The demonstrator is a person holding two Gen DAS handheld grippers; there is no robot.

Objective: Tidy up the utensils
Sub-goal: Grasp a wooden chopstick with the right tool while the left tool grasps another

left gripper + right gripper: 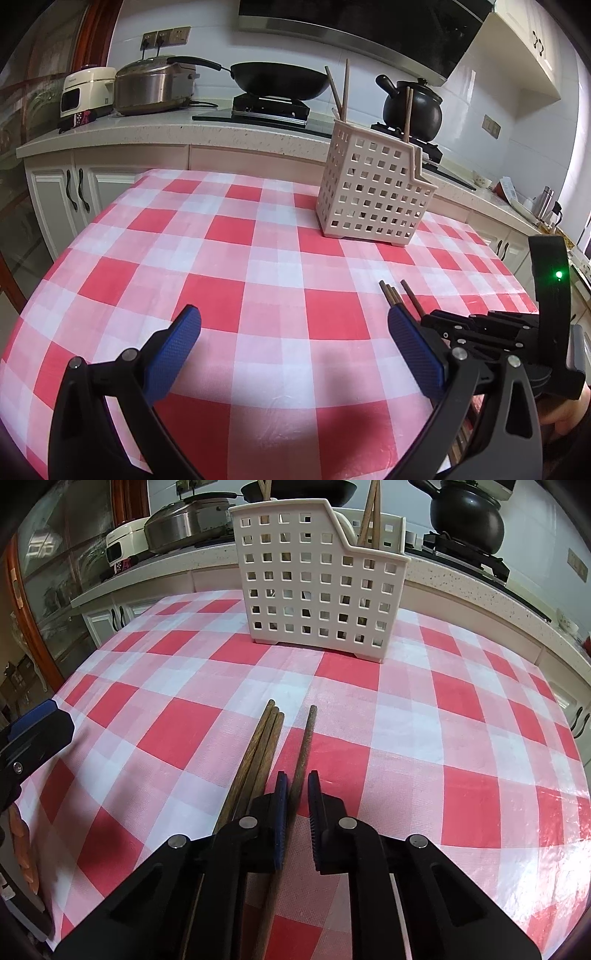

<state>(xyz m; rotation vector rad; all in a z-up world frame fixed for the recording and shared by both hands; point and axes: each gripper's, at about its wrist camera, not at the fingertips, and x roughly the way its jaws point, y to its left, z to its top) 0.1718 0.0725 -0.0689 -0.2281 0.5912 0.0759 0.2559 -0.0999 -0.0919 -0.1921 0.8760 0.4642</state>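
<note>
Now the right gripper (pixel 297 788) squeezes one chopstick (pixel 306 738) on the checked tablecloth (pixel 443 738).

Its two blue pads are pinched tight on that single stick, which lies just beside a bundle of three more chopsticks (pixel 264 746) touching each other. The left gripper (pixel 293 341) hangs nearby with its pads spread wide and nothing in it. The white holder (pixel 317 587) stands farther back on the cloth and already has some sticks standing in it. The stick is thin and round, so I think it could slip or twist in the pads when lifted. It could also bump the bundle and roll it away. If it tilts, its tip may hit the holder's rim and miss the slot.
</note>
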